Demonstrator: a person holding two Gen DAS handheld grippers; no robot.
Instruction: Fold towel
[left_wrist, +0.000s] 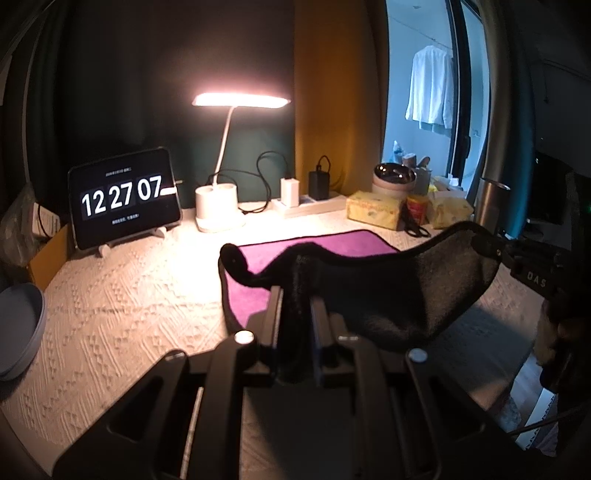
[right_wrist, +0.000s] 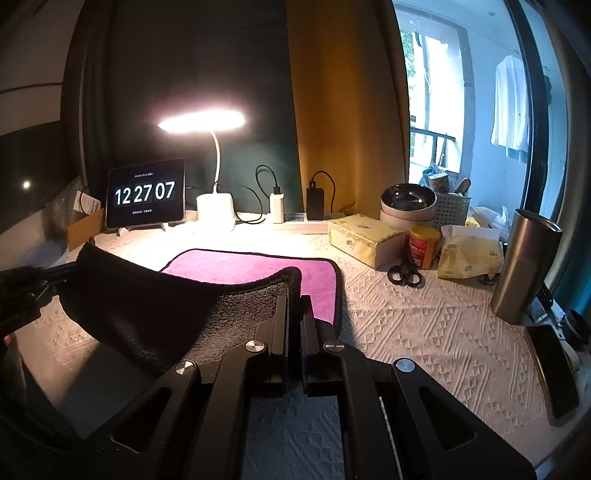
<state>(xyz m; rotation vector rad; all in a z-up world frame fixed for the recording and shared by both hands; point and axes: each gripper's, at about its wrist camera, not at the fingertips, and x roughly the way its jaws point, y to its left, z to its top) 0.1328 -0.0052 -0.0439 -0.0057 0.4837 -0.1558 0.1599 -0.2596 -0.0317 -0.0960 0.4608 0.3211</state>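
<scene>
The towel is magenta on top with a dark underside and dark trim. Its far half lies flat on the white textured tablecloth. Its near edge is lifted and hangs between the two grippers, dark side toward the cameras. My left gripper is shut on the near left corner of the towel. My right gripper is shut on the near right corner. The right gripper also shows at the right edge of the left wrist view, and the left gripper at the left edge of the right wrist view.
A lit desk lamp and a tablet clock stand at the back. Tissue packs, a red can, scissors, bowls and a steel tumbler sit to the right. A grey plate lies left.
</scene>
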